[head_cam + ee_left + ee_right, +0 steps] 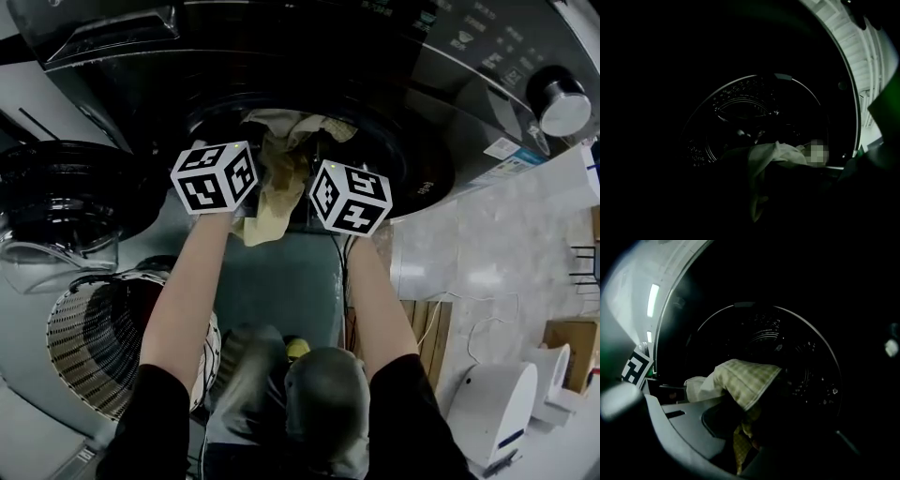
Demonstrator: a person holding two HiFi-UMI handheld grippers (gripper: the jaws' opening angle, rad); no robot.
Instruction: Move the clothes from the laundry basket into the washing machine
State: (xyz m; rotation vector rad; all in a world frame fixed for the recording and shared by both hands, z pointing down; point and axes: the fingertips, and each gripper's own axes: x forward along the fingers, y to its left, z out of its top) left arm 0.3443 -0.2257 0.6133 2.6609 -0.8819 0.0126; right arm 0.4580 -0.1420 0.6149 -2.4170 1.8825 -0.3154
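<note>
A pale yellow checked cloth (278, 180) hangs out of the mouth of the dark front-loading washing machine (412, 141), part of it inside the drum. Both grippers reach into the opening with only their marker cubes showing, the left cube (215, 176) and the right cube (350, 198) on either side of the cloth. In the left gripper view the cloth (771, 154) drapes over my left gripper (757, 192), whose jaws are lost in the dark. In the right gripper view my right gripper (750, 425) is closed on the checked cloth (745, 378) before the steel drum (797, 357).
The machine's round door (66, 202) stands open at the left. A white slatted laundry basket (98, 342) sits on the floor at the lower left beside the person's legs. A control knob (565, 105) is at the upper right. A white appliance (492, 408) stands at the lower right.
</note>
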